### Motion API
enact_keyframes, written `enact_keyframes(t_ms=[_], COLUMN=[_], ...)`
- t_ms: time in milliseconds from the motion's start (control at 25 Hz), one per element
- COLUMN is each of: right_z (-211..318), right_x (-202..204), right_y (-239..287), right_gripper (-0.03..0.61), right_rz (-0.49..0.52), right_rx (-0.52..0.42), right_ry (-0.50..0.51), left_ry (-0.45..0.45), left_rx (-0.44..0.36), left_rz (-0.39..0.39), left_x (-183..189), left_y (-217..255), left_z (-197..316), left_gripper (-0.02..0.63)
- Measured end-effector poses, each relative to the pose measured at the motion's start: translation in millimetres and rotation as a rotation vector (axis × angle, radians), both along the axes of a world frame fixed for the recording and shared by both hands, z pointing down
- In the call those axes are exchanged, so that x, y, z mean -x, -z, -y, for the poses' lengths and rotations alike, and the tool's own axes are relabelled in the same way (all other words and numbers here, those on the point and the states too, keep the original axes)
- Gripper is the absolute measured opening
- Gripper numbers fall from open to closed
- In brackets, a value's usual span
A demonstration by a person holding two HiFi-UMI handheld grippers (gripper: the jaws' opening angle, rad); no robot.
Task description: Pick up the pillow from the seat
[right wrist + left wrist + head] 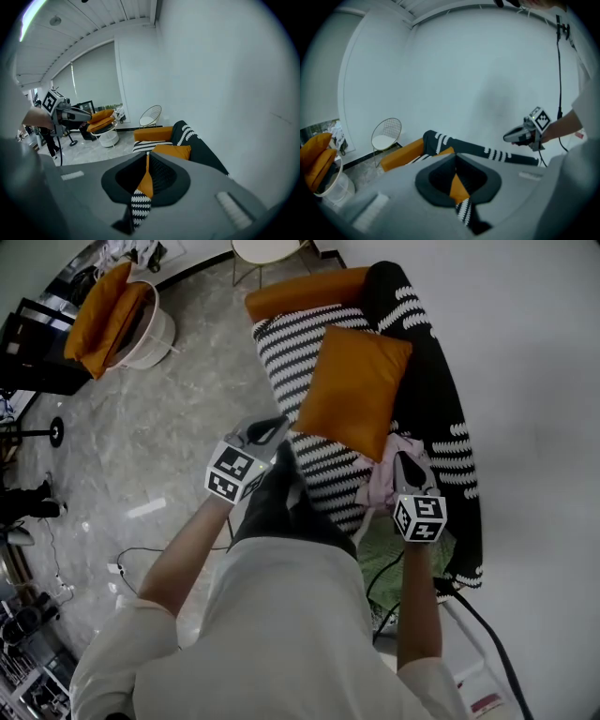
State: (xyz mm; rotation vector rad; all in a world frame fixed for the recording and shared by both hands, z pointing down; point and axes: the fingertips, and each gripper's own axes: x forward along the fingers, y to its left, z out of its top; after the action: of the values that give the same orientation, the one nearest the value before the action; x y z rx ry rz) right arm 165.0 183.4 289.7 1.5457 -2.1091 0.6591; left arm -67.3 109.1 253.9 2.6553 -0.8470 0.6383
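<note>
The left gripper [275, 430] and right gripper [405, 465] are both closed and empty. The square orange fabric pillow [354, 390] lies ahead of them.

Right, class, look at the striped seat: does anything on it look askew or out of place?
Two things. The orange square pillow lies at an angle across the black-and-white striped seat, not squared to it. Beside its near corner, a crumpled pink cloth is bunched up at the seat's near end.

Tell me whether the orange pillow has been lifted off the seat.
No, the pillow rests on the striped seat.
</note>
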Motion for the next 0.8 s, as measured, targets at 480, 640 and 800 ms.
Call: enact_keyframes(t_ms=[480,640,800], right_z=[67.8,93.3,109.9], right_x=[-10.3,-10.0,-14.1], right_y=[-57.4,-84.7,-117.8], right_gripper=[0.040,0.049,0.060], right_rz=[0.043,0.052,0.061], right_rx=[0.094,0.129,0.173], right_ry=[-0.090,-0.105,-0.128], left_ry=[-0.070,-0.080,-0.090], left_rx=[0.114,0.161,0.204], left_rz=[0.020,0.021,0.025], left_x=[-24.9,-30.1,-39.5], left_y=[-75.3,-109.4,-145.6], left_z=[79.5,104.3,124.4], left_gripper=[0.000,0.028,0.041])
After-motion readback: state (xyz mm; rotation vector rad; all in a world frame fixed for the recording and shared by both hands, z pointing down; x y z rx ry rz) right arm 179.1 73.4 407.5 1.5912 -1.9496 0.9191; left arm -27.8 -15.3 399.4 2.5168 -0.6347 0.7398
